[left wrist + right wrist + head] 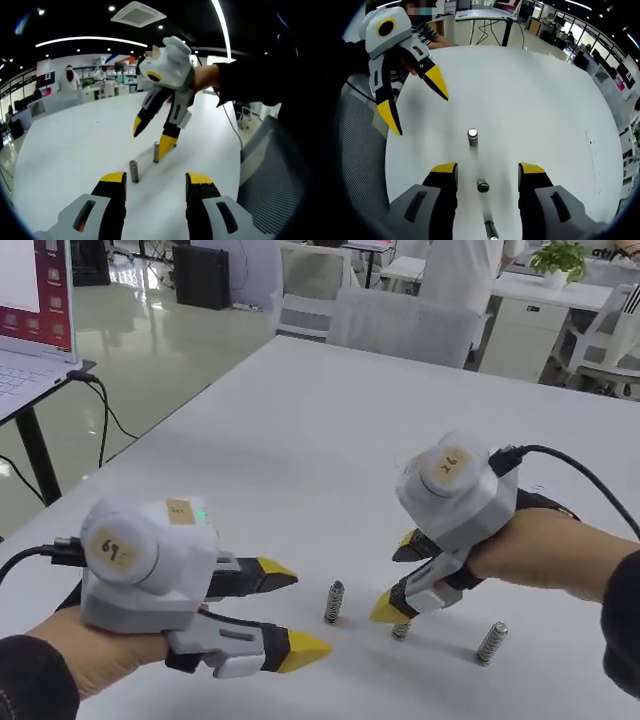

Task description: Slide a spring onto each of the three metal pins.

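Three short metal springs stand upright in a row on the white table: one (334, 602) in the middle, one (401, 630) under my right gripper, one (490, 642) further right. Whether a pin sits inside each is hard to tell. My right gripper (397, 575) points down and is open, its lower yellow tip beside the middle spring (156, 151). My left gripper (290, 608) lies low at the left, open and empty, its tips short of the nearest spring (133, 171). In the right gripper view the springs (472, 136) (483, 185) (491, 230) line up between my own jaws.
The table's left edge (150, 440) runs diagonally. A laptop (30, 310) on a side stand with a hanging cable is beyond it. A grey chair (400, 325) stands at the far edge. The white tabletop (330, 440) stretches ahead of the springs.
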